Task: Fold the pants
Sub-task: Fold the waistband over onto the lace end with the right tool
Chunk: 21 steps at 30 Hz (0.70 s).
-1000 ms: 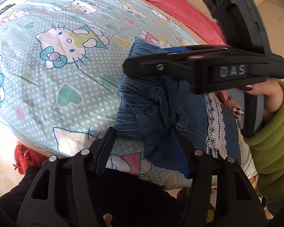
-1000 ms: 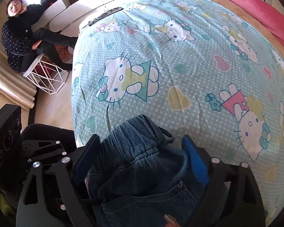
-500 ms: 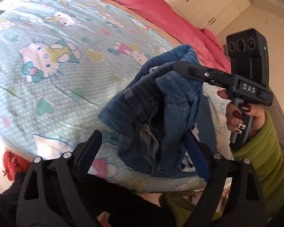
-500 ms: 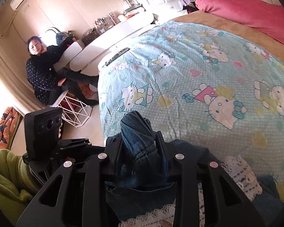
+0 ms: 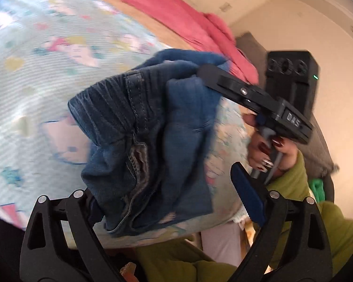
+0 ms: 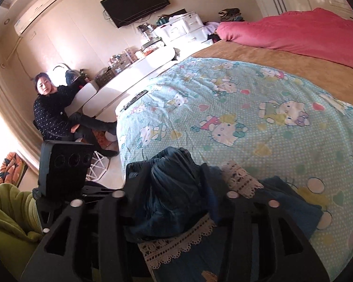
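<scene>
Pants (image 5: 148,141) bunched, lifted above bed sheet (image 5: 35,82); right gripper (image 6: 174,188) opening with denim still between its fingers, left gripper (image 5: 164,199) opening, gripping nothing. Best re-pinch waistband corners, then spread flat.

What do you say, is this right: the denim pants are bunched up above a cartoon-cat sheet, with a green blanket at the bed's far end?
Not green: the blanket is pink, as the right wrist view shows. The rest stands: the denim pants are bunched up above the cartoon-cat sheet.
</scene>
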Available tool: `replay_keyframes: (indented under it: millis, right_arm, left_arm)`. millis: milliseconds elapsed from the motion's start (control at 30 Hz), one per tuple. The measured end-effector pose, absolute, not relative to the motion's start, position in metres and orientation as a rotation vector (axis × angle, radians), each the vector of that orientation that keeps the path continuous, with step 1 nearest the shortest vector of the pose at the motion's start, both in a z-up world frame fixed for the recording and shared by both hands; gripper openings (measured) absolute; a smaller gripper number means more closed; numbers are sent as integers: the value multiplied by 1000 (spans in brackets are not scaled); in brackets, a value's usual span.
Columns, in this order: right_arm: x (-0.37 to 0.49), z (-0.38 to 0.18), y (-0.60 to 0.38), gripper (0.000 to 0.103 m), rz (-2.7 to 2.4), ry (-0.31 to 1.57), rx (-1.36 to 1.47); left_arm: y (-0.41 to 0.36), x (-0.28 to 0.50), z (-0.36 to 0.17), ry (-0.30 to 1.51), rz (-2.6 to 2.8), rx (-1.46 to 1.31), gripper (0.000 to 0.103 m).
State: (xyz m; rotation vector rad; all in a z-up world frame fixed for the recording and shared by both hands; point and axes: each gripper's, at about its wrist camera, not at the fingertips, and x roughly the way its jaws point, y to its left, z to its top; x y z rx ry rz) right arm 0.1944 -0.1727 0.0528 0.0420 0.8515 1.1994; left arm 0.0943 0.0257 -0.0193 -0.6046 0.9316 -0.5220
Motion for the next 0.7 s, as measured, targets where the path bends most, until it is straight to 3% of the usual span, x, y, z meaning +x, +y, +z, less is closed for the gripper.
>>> replay_keyframes:
  millis: [33, 67, 267, 367, 600, 633, 700]
  right_arm:
    - [195, 50, -183, 78, 1149, 845, 45]
    - [196, 44, -195, 80, 1083, 853, 50]
    - [190, 0, -240, 81, 886, 972, 104]
    - [184, -7, -249, 91, 844, 986, 208]
    - [185, -17, -217, 91, 805, 1055, 174]
    - [185, -22, -213, 85, 767, 1071, 129]
    - [184, -32, -210, 81, 686, 1074, 19]
  left_arm:
    - [17, 97, -19, 934, -540, -586, 85]
    - [6, 96, -20, 938, -550, -552, 85]
    - [-30, 92, -34, 1010, -581, -447, 86]
    - [-41, 89, -37, 1015, -561, -393, 86]
    - [-49, 75, -42, 1010, -520, -279, 87]
    - [-51, 74, -42, 1003, -517, -257, 87]
    - [-56, 72, -44, 1001, -511, -206, 87]
